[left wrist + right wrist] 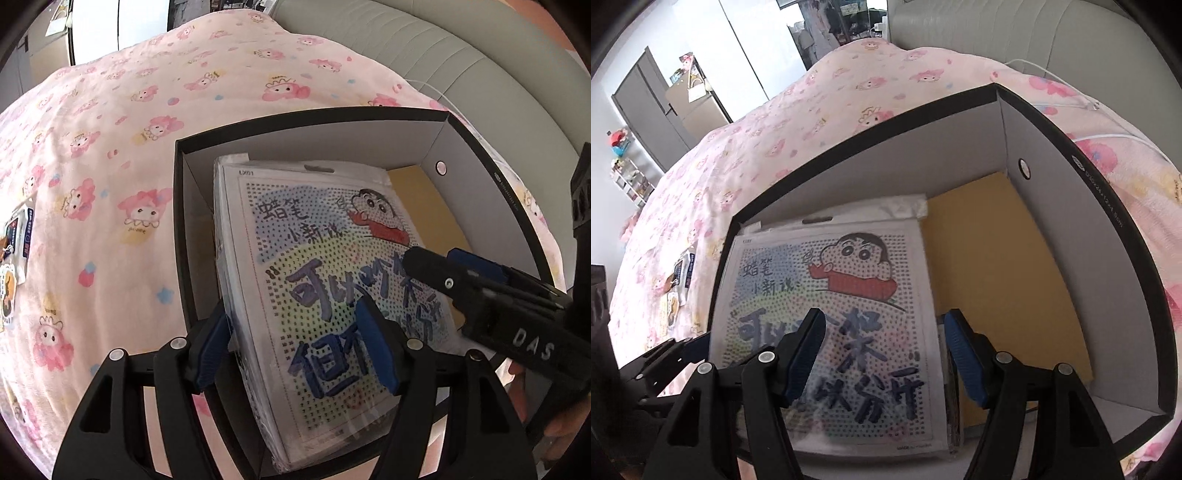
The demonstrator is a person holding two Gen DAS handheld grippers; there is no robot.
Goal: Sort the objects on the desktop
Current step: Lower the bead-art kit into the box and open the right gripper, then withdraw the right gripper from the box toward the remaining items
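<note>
Left wrist view: pink bedspread (110, 166) carries an open box (491, 177); the sealed cartoon pack (332, 266) lies inside, toward its nine o'clock wall. Left gripper (295, 350) straddles the pack's near corner, jaws apart; right gripper (882, 354) likewise parted above it. Small packets (677, 284) remain outside at nine o'clock, seemingly unsorted.

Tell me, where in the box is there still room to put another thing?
Inside the box, the bare patch is the yellow bottom, bordered by the cartoon packet on one side and the white wall with the round stud on the other. The packet's side is crowded: both grippers, left and right, hover there.
</note>
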